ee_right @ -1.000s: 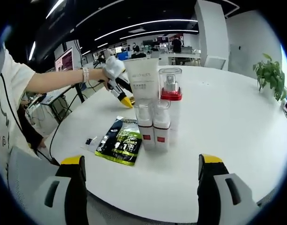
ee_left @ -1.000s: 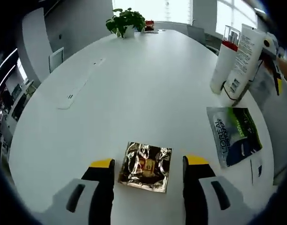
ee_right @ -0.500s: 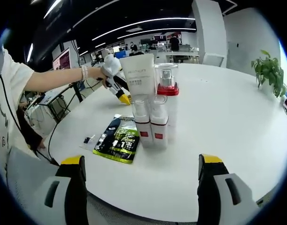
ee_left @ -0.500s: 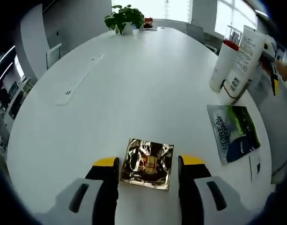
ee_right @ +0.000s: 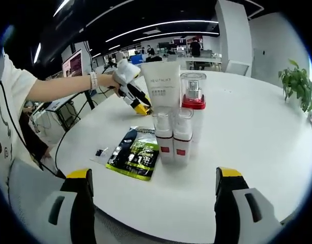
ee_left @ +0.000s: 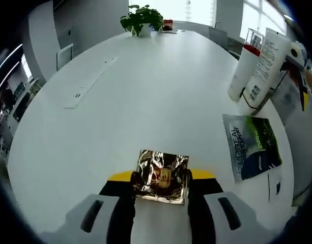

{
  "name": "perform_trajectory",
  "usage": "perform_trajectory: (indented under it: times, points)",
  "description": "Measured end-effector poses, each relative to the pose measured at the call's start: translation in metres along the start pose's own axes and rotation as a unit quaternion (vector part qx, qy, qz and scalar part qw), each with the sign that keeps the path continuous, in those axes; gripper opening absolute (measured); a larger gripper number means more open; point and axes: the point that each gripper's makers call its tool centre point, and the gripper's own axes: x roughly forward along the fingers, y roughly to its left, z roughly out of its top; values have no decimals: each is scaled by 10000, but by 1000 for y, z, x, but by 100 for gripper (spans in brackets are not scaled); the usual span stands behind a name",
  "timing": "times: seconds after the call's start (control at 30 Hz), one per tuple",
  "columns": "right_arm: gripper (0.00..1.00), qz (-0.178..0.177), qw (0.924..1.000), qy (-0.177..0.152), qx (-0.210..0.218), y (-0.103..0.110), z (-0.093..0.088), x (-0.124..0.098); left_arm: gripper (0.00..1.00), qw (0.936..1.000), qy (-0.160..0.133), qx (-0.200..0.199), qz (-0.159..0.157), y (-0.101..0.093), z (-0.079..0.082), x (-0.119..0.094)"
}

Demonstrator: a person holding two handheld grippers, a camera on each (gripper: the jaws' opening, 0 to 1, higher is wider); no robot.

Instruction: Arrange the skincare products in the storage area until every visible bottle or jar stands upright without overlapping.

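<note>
The left hand-held gripper (ee_left: 161,179) has its jaws closed against both edges of the gold foil sachet (ee_left: 161,176), flat on the near desk (ee_left: 145,91). Lift slowly so the thin foil does not slip. The right hand-held gripper (ee_right: 153,185) is open; far right, the bottles (ee_left: 258,63) stand upright.

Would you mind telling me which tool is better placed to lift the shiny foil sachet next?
Left. The left tool has its jaws closed against the foil sachet, while the right tool is open.

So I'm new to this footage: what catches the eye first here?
The shiny gold sachet lying flat on the white table, pinched between the left gripper jaws. Then the cluster of upright bottles with a white tube behind, and the dark green packet lying flat beside them.
</note>
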Motion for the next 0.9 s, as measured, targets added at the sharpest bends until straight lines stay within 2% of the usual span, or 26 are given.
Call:
perform_trajectory:
  times: [0.1,0.17,0.2,0.3,0.4,0.43,0.57,0.67,0.8,0.9]
  points:
    - [100,47,10000,-2,-51,3,1,-1,39,10000,45,16,73,1,-3,-2]
    - [100,85,9999,-52,-44,4,3,-1,24,9999,34,49,133,0,-4,-7]
    - [100,93,9999,-63,-52,5,4,-1,22,9997,-16,-30,240,2,-3,-9]
    - [100,124,9998,-101,-114,9,7,0,22,9998,20,115,173,-8,-5,-13]
    - [100,155,9997,-154,-134,11,10,0,19,9997,-12,129,227,-6,-5,-13]
    - [100,168,9996,-176,-131,12,11,0,20,9996,-48,115,238,-12,-4,-16]
    - [100,180,9996,-151,-161,12,9,1,38,9998,-76,96,133,-37,1,-26]
    - [100,201,9996,-148,-149,13,8,1,42,9999,-59,111,116,-47,5,-28]
    - [100,211,9995,-187,-141,13,9,0,46,9998,110,115,93,-68,1,-28]
    - [100,203,9995,-210,-128,13,9,-1,49,9996,223,163,68,-64,-3,-25]
